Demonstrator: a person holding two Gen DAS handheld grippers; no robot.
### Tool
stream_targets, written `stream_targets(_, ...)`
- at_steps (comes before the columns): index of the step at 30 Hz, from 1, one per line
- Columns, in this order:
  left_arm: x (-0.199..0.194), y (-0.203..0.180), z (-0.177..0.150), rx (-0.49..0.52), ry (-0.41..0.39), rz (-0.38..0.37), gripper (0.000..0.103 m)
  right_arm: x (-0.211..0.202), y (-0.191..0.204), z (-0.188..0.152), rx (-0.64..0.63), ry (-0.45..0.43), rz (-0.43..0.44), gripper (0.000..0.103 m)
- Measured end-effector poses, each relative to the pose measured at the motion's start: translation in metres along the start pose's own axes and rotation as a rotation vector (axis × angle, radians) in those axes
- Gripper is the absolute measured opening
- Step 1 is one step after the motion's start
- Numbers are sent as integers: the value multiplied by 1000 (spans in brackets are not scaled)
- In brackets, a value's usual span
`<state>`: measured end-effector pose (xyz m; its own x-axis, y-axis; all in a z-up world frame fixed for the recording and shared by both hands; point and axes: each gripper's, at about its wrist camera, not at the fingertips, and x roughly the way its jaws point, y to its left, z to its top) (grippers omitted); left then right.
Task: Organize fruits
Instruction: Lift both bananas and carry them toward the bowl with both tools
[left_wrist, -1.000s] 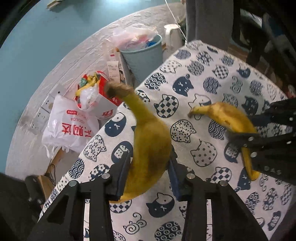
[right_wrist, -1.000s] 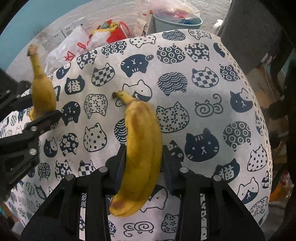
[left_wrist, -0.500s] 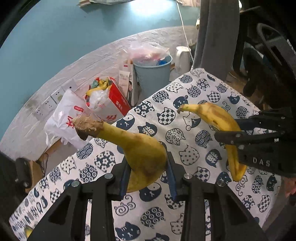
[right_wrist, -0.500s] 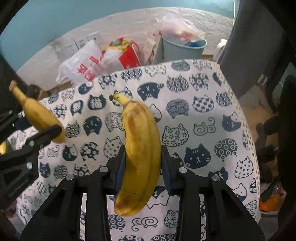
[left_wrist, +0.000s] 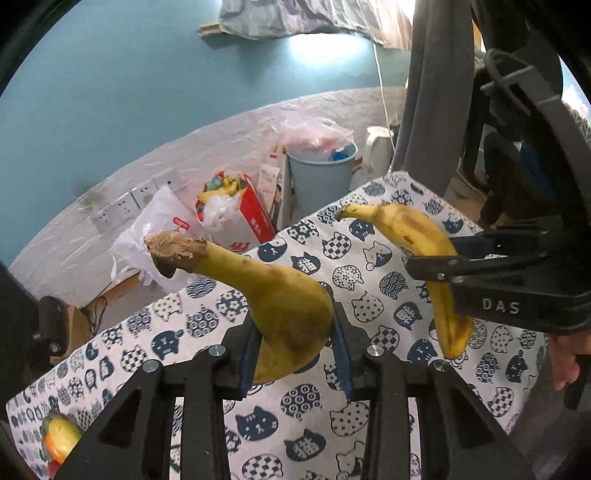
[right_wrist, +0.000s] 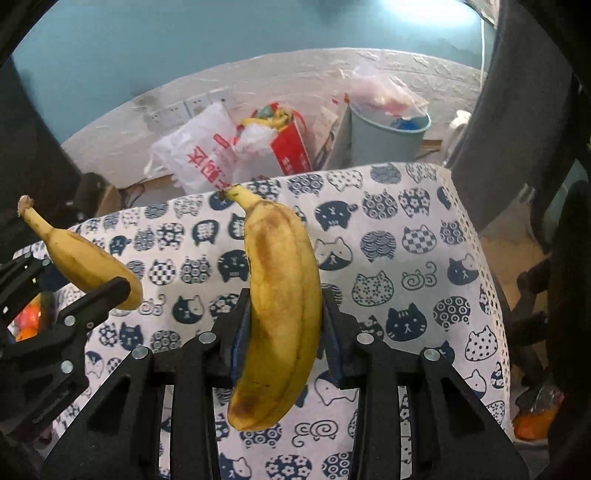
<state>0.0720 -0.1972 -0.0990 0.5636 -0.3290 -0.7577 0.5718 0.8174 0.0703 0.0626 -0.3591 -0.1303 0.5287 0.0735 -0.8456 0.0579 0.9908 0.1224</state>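
Each gripper holds a banana in the air above the cat-print tablecloth (left_wrist: 373, 295). My left gripper (left_wrist: 295, 345) is shut on a thick banana (left_wrist: 284, 306) whose frayed brown stem points up and left. My right gripper (right_wrist: 282, 334) is shut on a longer banana (right_wrist: 282, 306) that hangs upright with its stem on top. In the left wrist view the right gripper (left_wrist: 436, 264) and its banana (left_wrist: 417, 236) show at the right. In the right wrist view the left gripper (right_wrist: 99, 301) and its banana (right_wrist: 81, 262) show at the left.
More fruit (left_wrist: 61, 439) lies at the cloth's near left. Beyond the table's far edge stand a blue bin (left_wrist: 319, 173), a red box (left_wrist: 243, 218) and a white plastic bag (left_wrist: 155, 229) by the wall. A grey chair back (right_wrist: 517, 122) rises at the right. A hand (left_wrist: 569, 363) shows at the right edge.
Both grippers have risen with their bananas off the cloth. The table looks smaller and farther below. The left banana's stem has swung over to the left.
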Motion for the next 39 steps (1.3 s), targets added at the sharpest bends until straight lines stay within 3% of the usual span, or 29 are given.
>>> stream_targets(13, -68, 32, -29, -77, -27, 69, 36, -34, 47, 3, -80, -56, 81, 33)
stream_targets(29, -140, 94, -86, -240, -42, 143, 36, -65, 153, 3, -246, -106, 200, 33)
stream_targets(39, -172, 134, -127, -330, -32, 205, 36, -67, 212, -2, -311, -93, 272, 33)
